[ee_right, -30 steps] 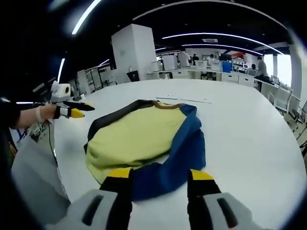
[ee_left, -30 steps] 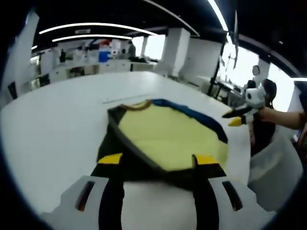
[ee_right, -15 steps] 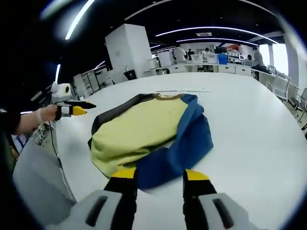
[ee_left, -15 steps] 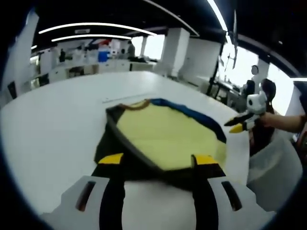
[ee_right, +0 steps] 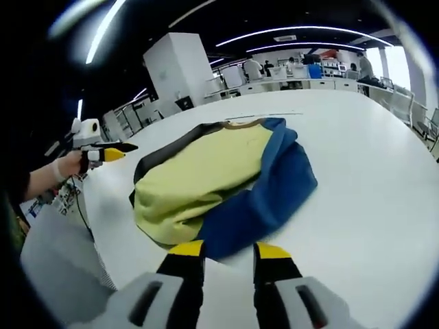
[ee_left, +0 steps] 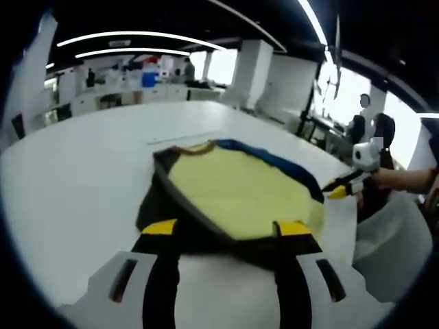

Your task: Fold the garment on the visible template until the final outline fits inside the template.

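Garment (ee_right: 206,185), yellow with blue and black sides, lies partly folded on the white bench (ee_right: 363,171). Both hand-held grippers, left (ee_left: 226,229) and right (ee_right: 221,251), stand open, gripping nothing. Next move, in my judgement: seize the blue edge and fold it inward.

Black jaws tipped yellow on white bodies: left gripper (ee_left: 226,228), right gripper (ee_right: 228,249); white glove (ee_right: 67,165).

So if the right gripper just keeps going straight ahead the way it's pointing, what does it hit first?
Most likely the garment's blue sleeve edge, lying on the white table just beyond the open right gripper. Height above the table is unclear, so it might pass over the fabric.
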`<state>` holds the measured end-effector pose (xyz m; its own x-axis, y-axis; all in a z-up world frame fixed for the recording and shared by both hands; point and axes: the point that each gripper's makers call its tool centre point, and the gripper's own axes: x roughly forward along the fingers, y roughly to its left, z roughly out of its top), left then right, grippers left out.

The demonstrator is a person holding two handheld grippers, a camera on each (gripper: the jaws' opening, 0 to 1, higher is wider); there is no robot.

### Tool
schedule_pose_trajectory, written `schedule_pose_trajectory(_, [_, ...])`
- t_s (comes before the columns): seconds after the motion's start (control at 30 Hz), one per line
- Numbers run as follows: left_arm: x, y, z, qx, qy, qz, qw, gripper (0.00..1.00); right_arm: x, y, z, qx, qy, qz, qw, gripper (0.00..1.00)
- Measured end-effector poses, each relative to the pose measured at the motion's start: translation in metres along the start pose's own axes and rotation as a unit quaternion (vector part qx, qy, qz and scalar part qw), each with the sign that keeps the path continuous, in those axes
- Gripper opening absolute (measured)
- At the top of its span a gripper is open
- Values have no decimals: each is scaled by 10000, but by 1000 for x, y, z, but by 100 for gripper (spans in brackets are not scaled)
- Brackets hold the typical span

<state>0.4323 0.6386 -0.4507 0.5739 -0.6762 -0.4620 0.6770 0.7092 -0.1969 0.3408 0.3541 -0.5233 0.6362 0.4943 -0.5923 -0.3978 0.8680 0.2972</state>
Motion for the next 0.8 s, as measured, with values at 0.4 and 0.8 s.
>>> schedule_pose_trajectory(0.4, [0, 3, -2, -17, -3, -1, 10000, 50, 8, 7, -3, 107, 31, 40, 9999, 19])
schedule_pose_trajectory(0.8, [1, 4, -4, -38, 7, -9, 10000, 50, 10, 5, -10, 158, 106, -100, 9998, 10])
